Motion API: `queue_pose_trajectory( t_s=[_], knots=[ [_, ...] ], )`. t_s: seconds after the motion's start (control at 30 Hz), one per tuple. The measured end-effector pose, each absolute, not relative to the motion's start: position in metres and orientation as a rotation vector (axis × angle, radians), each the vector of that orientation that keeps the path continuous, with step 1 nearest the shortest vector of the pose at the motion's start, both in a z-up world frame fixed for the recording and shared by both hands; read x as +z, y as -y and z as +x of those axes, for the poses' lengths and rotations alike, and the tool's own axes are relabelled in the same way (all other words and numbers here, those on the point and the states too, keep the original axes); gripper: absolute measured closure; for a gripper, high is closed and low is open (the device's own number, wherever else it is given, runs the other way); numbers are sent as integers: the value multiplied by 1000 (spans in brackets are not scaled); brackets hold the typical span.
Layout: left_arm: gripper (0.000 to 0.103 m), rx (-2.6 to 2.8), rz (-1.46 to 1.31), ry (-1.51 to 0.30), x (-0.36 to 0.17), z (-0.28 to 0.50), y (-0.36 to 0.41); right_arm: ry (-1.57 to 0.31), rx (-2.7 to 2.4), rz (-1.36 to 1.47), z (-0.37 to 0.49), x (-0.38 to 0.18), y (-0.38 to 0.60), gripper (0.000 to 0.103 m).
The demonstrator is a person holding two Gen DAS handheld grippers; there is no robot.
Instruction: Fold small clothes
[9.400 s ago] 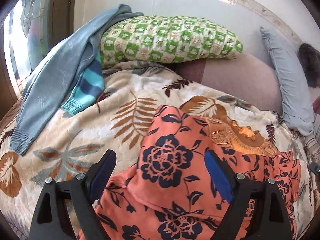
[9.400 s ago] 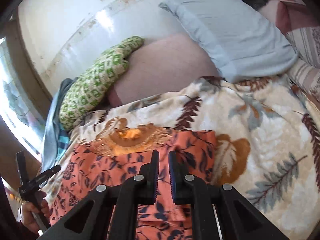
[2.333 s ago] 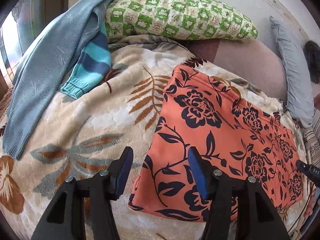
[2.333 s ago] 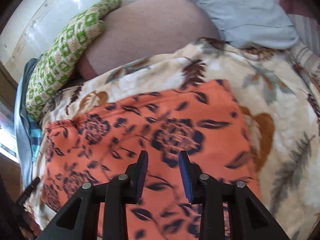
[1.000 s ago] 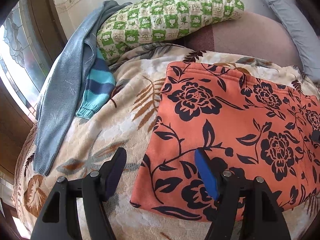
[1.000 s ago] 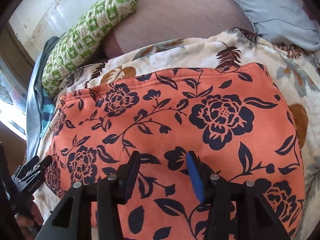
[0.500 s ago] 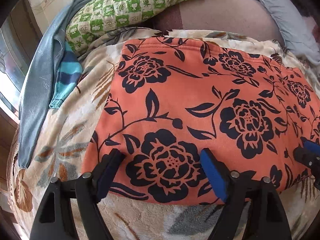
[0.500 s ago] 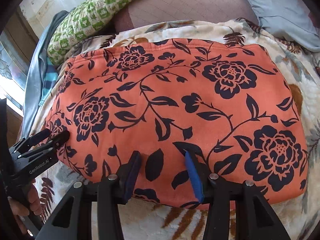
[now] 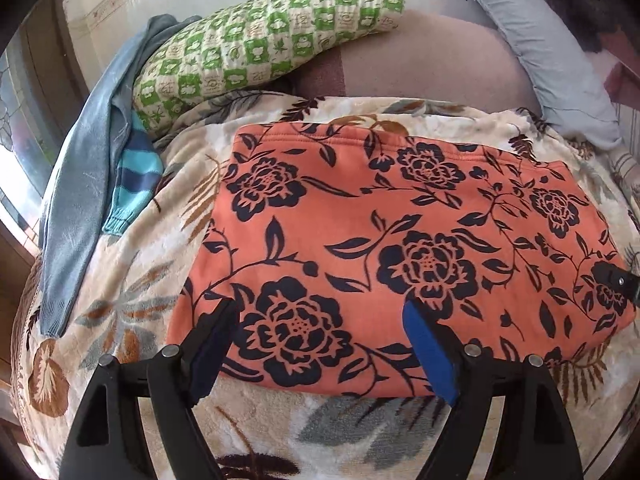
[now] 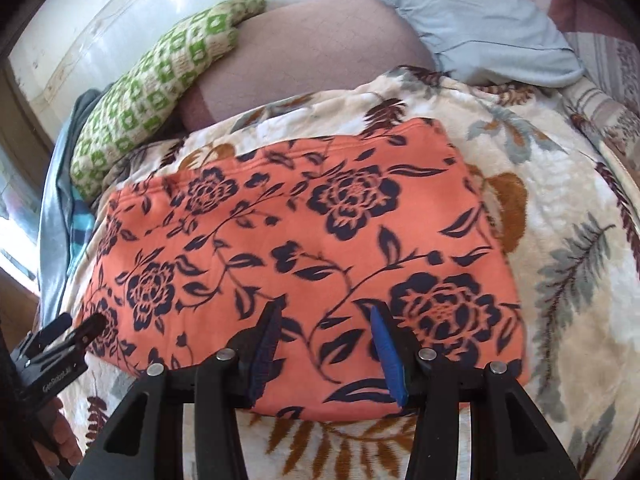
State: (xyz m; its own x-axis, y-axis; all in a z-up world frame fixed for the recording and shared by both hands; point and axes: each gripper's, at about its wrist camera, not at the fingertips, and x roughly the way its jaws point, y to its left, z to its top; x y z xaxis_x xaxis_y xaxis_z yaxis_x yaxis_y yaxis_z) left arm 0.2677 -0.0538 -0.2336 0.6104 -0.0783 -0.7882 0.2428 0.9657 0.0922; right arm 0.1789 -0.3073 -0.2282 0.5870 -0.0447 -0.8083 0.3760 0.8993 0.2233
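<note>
An orange garment with dark blue flowers (image 9: 400,240) lies folded into a flat rectangle on the leaf-print blanket (image 9: 140,288); it also shows in the right wrist view (image 10: 304,248). My left gripper (image 9: 320,328) is open and empty, hovering over the garment's near left edge. My right gripper (image 10: 326,332) is open and empty over the garment's near edge. The left gripper's tips show at the lower left of the right wrist view (image 10: 80,326). The right gripper's tip shows at the right edge of the left wrist view (image 9: 618,280).
A green checked pillow (image 9: 260,40), a mauve cushion (image 9: 420,64) and a pale blue pillow (image 9: 540,48) line the back. A grey-blue sweater (image 9: 84,168) and a striped blue knit (image 9: 132,184) lie at the left. A wall stands behind.
Over the earlier frames the garment went from half-folded to a flat rectangle. In the last second both grippers drew back toward its near edge, still open.
</note>
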Motion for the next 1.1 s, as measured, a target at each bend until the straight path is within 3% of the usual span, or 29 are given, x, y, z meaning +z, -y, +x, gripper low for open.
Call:
queue_pose_trajectory(
  t_s=[0.2,0.23,0.33,0.63,0.93,1.1],
  knots=[
    [18,-240,275,-1019,-268,276,80,-979,-322,491,185,-249,343,53],
    [12,-236,261,-1024,-272,279,79,-981,-324,471,187,-251,340,53],
    [6,-230,214,-1029,-274,287,74,-1002,-331,394,196,-256,330,52],
    [5,-305,132,-1026,-255,302,56,-1049,-356,335,215,-257,323,47],
    [5,-99,-87,-970,-245,327,-23,-814,-373,537,193,-214,376,47],
    [5,-53,-63,-1124,-282,336,-31,-974,-341,715,204,-257,406,48]
  ],
)
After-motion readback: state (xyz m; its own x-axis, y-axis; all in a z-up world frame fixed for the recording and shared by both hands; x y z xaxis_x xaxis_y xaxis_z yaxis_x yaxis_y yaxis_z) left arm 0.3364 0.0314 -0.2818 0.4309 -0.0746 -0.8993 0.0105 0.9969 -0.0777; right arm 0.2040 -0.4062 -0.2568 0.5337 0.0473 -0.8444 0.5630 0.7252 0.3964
